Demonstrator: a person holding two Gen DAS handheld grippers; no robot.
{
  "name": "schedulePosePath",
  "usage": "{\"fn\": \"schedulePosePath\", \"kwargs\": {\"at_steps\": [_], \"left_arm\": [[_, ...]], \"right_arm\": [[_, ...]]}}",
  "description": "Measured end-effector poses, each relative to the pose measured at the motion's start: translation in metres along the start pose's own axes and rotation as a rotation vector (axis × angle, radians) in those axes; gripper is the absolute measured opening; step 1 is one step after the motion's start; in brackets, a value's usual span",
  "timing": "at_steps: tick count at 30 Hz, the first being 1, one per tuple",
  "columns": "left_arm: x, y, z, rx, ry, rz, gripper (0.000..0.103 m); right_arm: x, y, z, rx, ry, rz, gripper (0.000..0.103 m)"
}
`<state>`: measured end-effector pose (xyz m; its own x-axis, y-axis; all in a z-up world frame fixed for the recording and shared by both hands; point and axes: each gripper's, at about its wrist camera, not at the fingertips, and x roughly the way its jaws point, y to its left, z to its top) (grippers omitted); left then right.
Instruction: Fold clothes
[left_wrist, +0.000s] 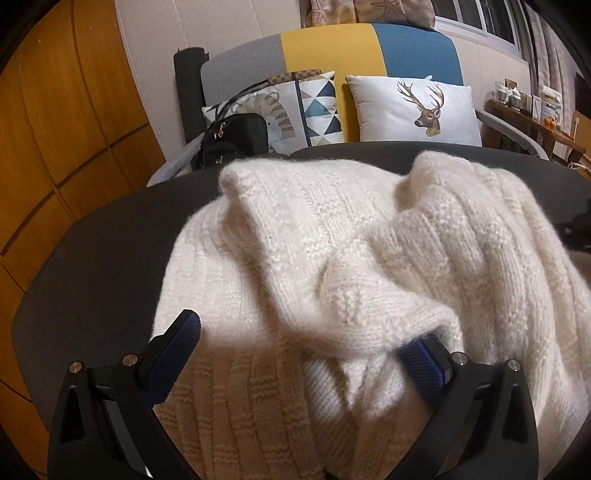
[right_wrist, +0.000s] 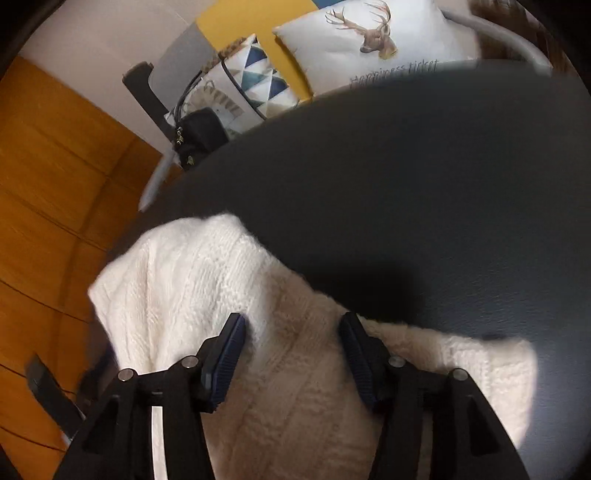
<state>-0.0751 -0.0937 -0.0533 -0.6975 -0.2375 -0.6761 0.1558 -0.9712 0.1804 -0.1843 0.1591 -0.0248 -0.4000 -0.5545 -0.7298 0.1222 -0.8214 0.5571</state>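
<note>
A cream knitted sweater (left_wrist: 332, 258) lies rumpled on a dark round table (left_wrist: 110, 240). In the left wrist view a sleeve or folded flap lies across its body and drapes over my right finger. My left gripper (left_wrist: 303, 343) is wide open just above the sweater's near part. In the right wrist view the sweater (right_wrist: 207, 295) lies at the table's left edge, and my right gripper (right_wrist: 291, 332) is open over it, with knit between the fingers but not clamped. The table (right_wrist: 406, 184) beyond it is bare.
Behind the table stands a sofa with a deer cushion (left_wrist: 413, 110), a patterned cushion (left_wrist: 317, 107) and a black bag (left_wrist: 232, 140). A wooden floor (left_wrist: 55, 147) lies to the left. A shelf with small items (left_wrist: 532, 110) stands at the right.
</note>
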Motion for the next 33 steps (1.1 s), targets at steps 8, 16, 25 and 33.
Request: {"fn": "schedulePosePath", "kwargs": {"at_steps": [8, 16, 25, 33], "left_arm": [[0.022, 0.022, 0.017, -0.228, 0.132, -0.236, 0.101], [-0.036, 0.019, 0.049, -0.290, -0.092, -0.287, 0.088], [-0.019, 0.022, -0.025, -0.157, 0.037, -0.070, 0.089], [-0.061, 0.040, -0.003, -0.172, -0.084, 0.100, 0.089]], "right_arm": [[-0.012, 0.056, 0.006, 0.017, -0.043, 0.281, 0.013], [-0.080, 0.160, -0.003, -0.424, -0.173, 0.200, 0.012], [0.006, 0.107, -0.105, -0.576, -0.085, -0.193, 0.022], [-0.006, 0.113, -0.137, -0.595, -0.115, -0.176, 0.033]]}}
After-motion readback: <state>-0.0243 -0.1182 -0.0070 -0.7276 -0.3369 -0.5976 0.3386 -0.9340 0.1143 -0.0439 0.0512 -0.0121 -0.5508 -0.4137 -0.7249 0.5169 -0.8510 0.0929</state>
